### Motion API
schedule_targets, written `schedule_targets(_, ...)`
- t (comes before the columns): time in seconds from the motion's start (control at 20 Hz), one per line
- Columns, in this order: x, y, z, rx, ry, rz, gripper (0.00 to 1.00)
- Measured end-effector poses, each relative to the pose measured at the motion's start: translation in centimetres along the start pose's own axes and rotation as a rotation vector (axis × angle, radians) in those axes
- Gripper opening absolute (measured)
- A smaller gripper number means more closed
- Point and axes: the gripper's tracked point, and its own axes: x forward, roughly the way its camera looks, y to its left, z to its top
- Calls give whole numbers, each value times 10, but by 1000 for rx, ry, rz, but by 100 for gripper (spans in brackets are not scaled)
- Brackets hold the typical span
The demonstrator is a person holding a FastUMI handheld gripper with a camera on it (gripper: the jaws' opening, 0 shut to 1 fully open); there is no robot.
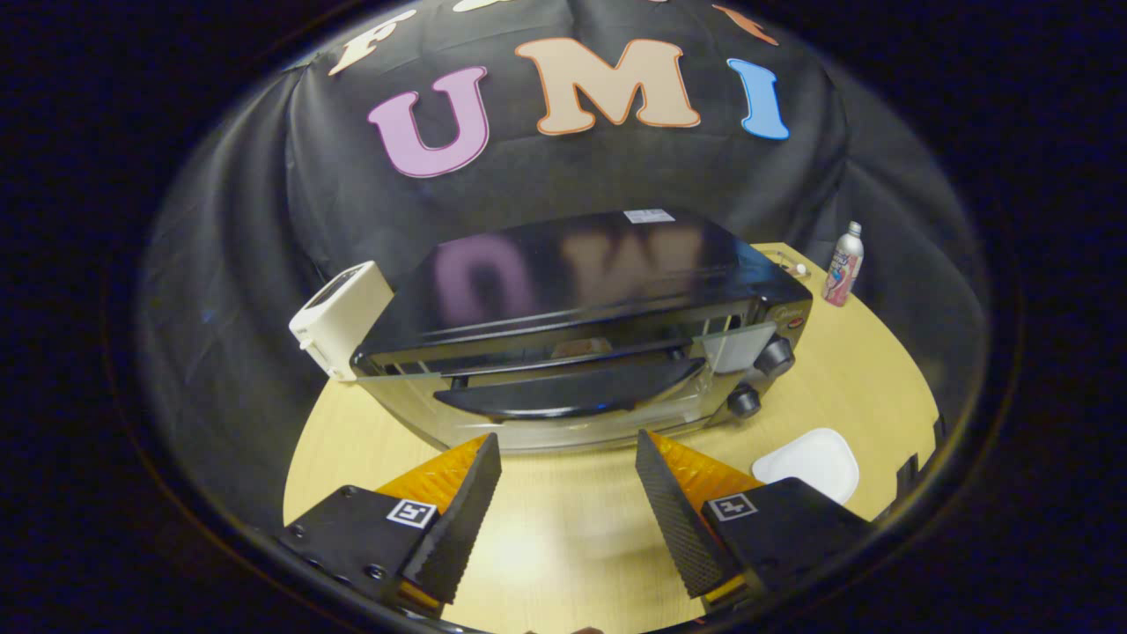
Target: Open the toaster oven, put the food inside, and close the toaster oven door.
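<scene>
Toaster oven (581, 335) sits on the desk (845, 379) just ahead of the gripper (568, 493), whose jaws stand wide apart w/ nothing between them, only bare wood below. Oven's glass door (563, 414) looks partly tilted, top edge leaning out from the body w/ its dark handle (572, 392) facing the jaws; can't tell for sure whether it's coming down or nearly up. Thru the gap a brownish item (581, 348) seems to rest on the rack inside, prob the food, but it's dim and small so not certain. White plate (810, 462) beside the right finger, near the oven's knobs (762, 374), looks bare. Judgement: if that's the food, then open + load are done and only closing the door is left. Also on the desk: a white appliance (339, 321) touching or just beside the oven's far side, and a small can (843, 264) well apart beyond the knobs.
</scene>
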Motion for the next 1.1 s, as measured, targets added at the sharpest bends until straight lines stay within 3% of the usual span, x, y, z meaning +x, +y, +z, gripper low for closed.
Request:
schedule_targets(0.4,-36,3,94,-125,-214,-67,95)
schedule_targets(0.8,-103,62,219,-214,-515,33,95)
schedule_targets(1.1,-116,73,238,-188,-546,50,95)
